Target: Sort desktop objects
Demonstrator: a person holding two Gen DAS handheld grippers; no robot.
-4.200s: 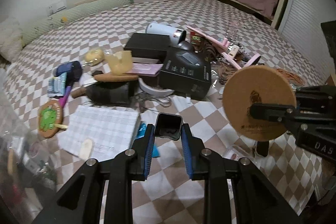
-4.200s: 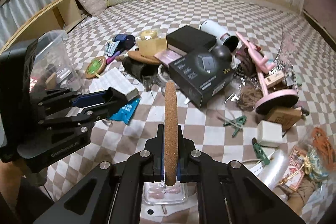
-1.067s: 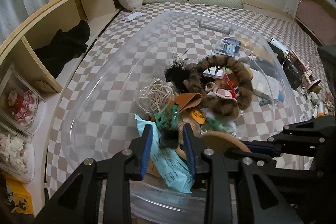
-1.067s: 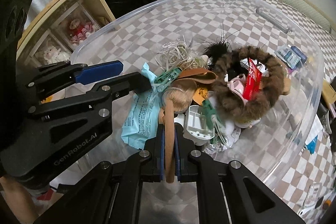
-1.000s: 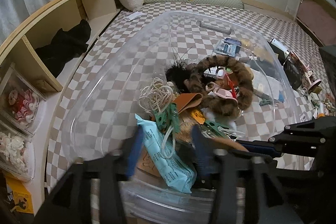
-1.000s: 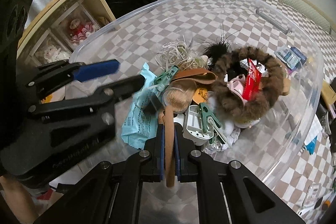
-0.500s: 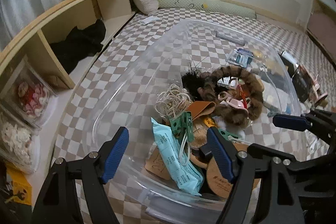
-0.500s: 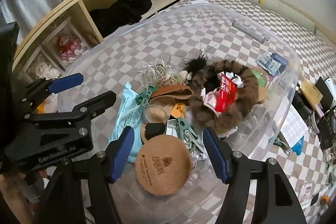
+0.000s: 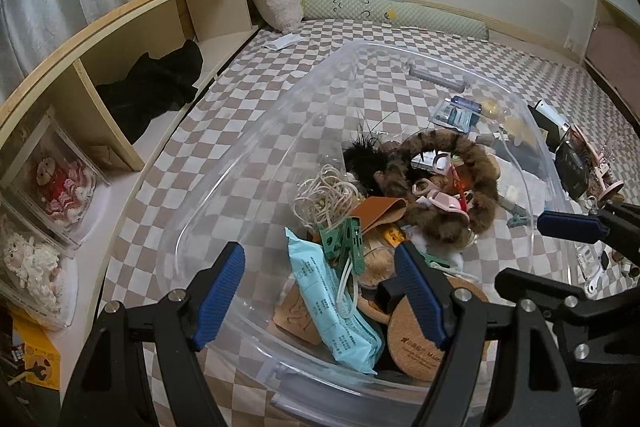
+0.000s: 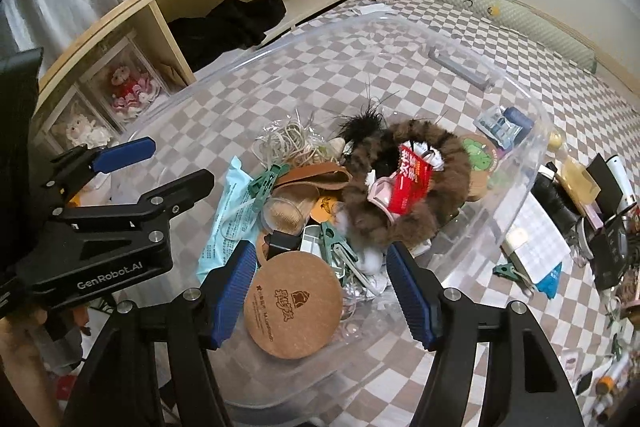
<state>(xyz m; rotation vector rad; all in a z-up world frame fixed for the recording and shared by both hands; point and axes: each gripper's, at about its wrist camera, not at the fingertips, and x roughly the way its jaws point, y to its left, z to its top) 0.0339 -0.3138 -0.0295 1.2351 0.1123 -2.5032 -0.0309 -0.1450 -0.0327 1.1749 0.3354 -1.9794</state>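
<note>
cork, round and flat: the coaster (image 10: 293, 305) lies face up on the near floor of the clear plastic bin (image 10: 532, 163), directly below the gap of the right gripper (image 10: 320, 291), whose blue fingers (image 10: 234, 293) stand wide apart with nothing between them. being a disc it has no long axis to line up with. the jaws have just been opening, and the coaster, pinched edge-on between them about a second ago, now rests free on the heap. the small black tray (image 10: 285, 241) lies just beyond it, touching its far edge.

seen from the left wrist, the left gripper (image 9: 320, 291) hangs over the near rim of the bin, its fingers (image 9: 218, 291) also spread and holding nothing; its jaws have likewise just been opening, and the black tray (image 9: 386, 295) it carried earlier now sits in the bin by its right finger, beside the mint wet-wipe packet (image 9: 334, 301). the coaster (image 9: 420, 337) shows just past that finger.

both drops look done. what is still unsorted lies on the checked bed (image 10: 520, 67) to the right of the bin: the notepad (image 10: 536, 243), the black boxes (image 10: 608, 255). the right gripper is the nearer hand for those, and the next reach probably swings rightward, away from the bin.
</note>
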